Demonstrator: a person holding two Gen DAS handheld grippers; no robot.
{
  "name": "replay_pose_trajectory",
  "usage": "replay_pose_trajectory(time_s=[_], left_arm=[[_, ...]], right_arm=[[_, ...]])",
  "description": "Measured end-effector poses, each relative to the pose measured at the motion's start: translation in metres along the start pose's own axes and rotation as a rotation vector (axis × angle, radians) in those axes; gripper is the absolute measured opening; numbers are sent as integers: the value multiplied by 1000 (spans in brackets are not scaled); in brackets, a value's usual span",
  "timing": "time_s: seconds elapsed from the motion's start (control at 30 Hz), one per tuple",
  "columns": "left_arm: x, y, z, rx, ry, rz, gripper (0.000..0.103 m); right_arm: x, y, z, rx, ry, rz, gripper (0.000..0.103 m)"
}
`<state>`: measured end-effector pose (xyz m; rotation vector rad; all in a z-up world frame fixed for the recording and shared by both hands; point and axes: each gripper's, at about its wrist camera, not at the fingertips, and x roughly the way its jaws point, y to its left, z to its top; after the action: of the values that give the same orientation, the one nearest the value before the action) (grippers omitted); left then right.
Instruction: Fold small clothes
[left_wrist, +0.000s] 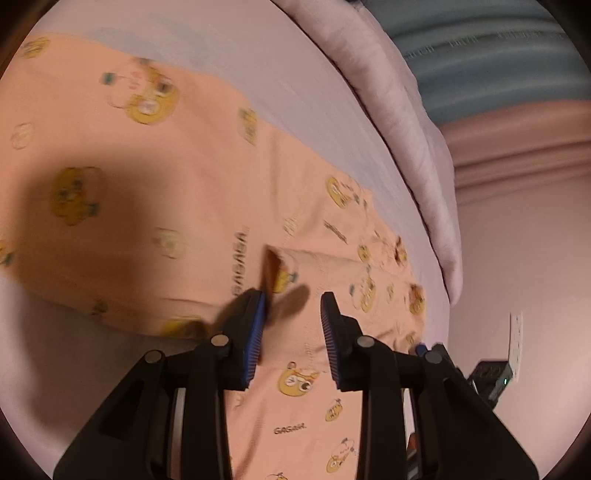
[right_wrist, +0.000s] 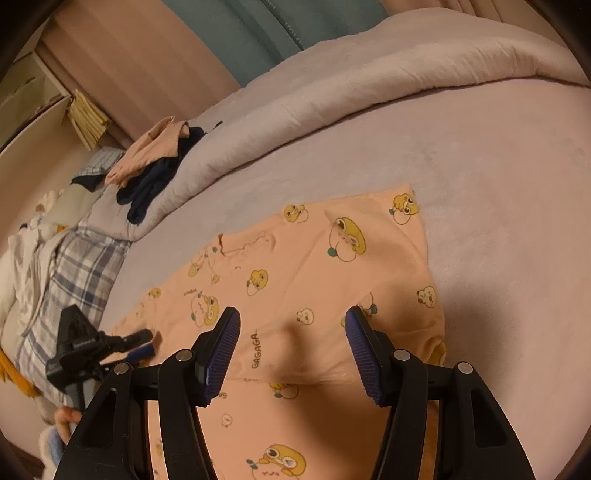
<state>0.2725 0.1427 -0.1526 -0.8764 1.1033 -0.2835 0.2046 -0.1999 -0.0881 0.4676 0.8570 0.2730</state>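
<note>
While the peach garment (right_wrist: 306, 266) with yellow cartoon prints lies spread flat on the lilac bed sheet (right_wrist: 498, 184), both claws hover just above it. From the left wrist camera, the left claw (left_wrist: 291, 299) stands with its blue ribbed pads (left_wrist: 255, 339) slightly apart and nothing pinched between them; the peach cloth shows through the gap, and a small turned-up corner of fabric (left_wrist: 275, 269) sits just beyond the tips. From the right wrist camera, the right claw (right_wrist: 291, 314) is spread wider, its pads clear of the cloth, over a folded edge that runs across the garment near the "GAGAGA" lettering (right_wrist: 255, 350). The left claw appears there too, low at the left, near the garment's edge. A rolled lilac duvet (right_wrist: 332, 92) borders the sheet at the far side. On it rests a small heap of clothes (right_wrist: 155, 162), peach and dark navy. A plaid cloth (right_wrist: 70, 266) lies at the bed's left end. A person's hand (right_wrist: 68, 417) shows at the lower left.
</note>
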Motion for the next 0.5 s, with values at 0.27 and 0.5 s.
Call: replay_pose_trajectory(time_s=[0.27,0.5], left_arm=[[15,4,11,8,51,-12,20],[13,-2,6,42,13,23,4]], right_arm=[[3,2,-1,-11,13,-2,59],[9,1,-3,-10,21,-22,59]])
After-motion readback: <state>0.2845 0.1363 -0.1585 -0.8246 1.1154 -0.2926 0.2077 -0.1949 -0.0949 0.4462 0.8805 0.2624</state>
